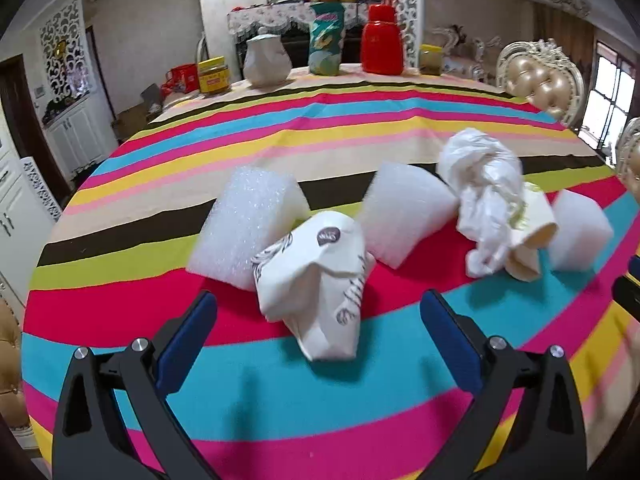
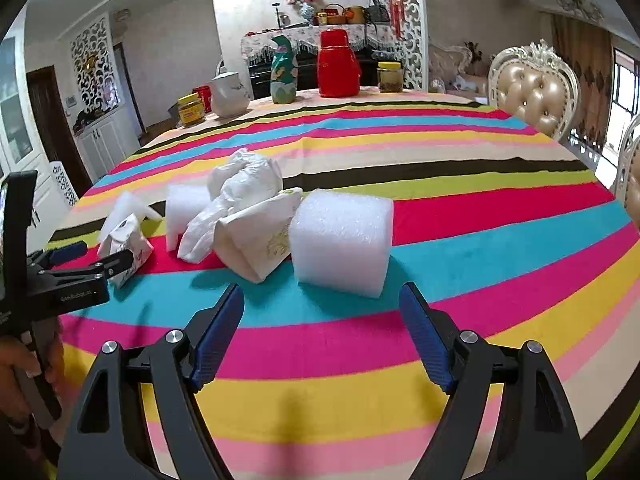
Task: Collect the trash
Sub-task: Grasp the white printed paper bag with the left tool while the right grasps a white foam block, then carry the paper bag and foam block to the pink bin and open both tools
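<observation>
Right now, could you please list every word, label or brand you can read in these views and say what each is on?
None reads clearly.
Crumpled paper cup: dark oval logo and cursive print, blurred.
Left gripper: pale lettering on its body, too small.
Yellow-lidded jar: red-and-yellow label, illegible.
Second crumpled cup: gold ornament only, no letters.

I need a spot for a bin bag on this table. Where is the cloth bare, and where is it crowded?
Bare: the wide striped band between the trash pile and the red flask row at the far edge, and the right side of the table beyond the foam block. Crowded: foam, crumpled paper cup and plastic bag ahead of both open claws.
</observation>
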`<state>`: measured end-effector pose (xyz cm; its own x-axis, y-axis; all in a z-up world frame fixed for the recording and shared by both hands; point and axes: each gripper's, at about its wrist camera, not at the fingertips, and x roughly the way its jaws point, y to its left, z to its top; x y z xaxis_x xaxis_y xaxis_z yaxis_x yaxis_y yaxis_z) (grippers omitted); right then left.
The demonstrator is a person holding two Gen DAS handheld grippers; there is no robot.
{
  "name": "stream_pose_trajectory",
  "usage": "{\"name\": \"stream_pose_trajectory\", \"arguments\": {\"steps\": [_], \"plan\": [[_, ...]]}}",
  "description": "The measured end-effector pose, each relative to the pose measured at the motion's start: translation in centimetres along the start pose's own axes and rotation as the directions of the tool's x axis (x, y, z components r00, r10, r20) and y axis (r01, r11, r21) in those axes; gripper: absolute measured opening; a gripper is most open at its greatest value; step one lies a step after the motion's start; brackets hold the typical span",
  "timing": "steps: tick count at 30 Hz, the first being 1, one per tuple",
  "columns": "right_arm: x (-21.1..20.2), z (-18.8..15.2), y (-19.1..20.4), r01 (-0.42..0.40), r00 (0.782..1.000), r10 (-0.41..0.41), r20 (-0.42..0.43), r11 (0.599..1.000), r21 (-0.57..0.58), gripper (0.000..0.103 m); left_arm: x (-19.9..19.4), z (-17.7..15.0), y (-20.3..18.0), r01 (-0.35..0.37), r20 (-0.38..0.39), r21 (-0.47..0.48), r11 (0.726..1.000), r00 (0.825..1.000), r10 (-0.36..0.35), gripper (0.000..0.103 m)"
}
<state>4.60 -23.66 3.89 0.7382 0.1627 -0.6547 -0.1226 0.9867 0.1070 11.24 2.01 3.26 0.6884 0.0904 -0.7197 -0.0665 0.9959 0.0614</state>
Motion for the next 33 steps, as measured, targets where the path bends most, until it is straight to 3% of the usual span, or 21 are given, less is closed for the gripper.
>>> {"name": "stream_pose_trajectory", "arguments": {"steps": [8,13,18,20,22,25,26,28,29,33], "plan": [[2.8,1.4,-0.5,0.044,0.999,-0.043,-0.028,0.999,0.031,0.079,2.5,0.8,-0.2,0.01,-0.037,-0.053,0.999,0.999,-0.012,0.098],[4.4,2.0,-0.2,0.065,0.997,-0.064,-0.034,0.997,0.033,0.084,4.2,0.8,0.9,0.091,-0.108,-0.122,0.988,0.989,-0.105,0.097],[6.0,2.5,-0.1,0.121,0.991,-0.119,-0.06,0.992,0.032,0.084,4.5,0.9,1.4,0.097,-0.11,-0.153,0.983,0.987,-0.114,0.095],[6.4,2.7,-0.3,0.122,0.99,-0.119,-0.073,0.991,0.05,0.084,4.2,1.0,1.2,0.089,-0.102,-0.151,0.985,0.989,-0.105,0.087],[6.8,2.9,-0.5,0.127,0.989,-0.122,-0.08,0.99,0.062,0.084,4.0,0.8,1.5,0.078,-0.091,-0.155,0.985,0.991,-0.093,0.068],[7.4,2.9,-0.5,0.13,0.987,-0.122,-0.109,0.989,0.066,0.084,3.9,0.7,1.5,0.082,-0.09,-0.153,0.985,0.991,-0.097,0.059],[7.6,2.9,-0.6,0.133,0.986,-0.125,-0.115,0.989,0.069,0.083,3.9,0.8,1.5,0.088,-0.086,-0.152,0.985,0.991,-0.102,0.058],[7.8,2.9,-0.8,0.12,0.986,-0.11,-0.127,0.99,0.077,0.068,3.5,0.6,1.4,0.123,-0.074,-0.144,0.982,0.988,-0.135,0.056],[7.8,2.9,-0.8,0.109,0.987,-0.099,-0.124,0.991,0.078,0.065,3.4,0.6,1.3,0.134,-0.07,-0.138,0.981,0.987,-0.144,0.056],[6.7,2.9,-0.9,0.122,0.991,-0.116,-0.072,0.989,0.088,0.065,2.4,0.4,1.3,0.161,-0.021,-0.128,0.979,0.986,-0.165,0.055]]}}
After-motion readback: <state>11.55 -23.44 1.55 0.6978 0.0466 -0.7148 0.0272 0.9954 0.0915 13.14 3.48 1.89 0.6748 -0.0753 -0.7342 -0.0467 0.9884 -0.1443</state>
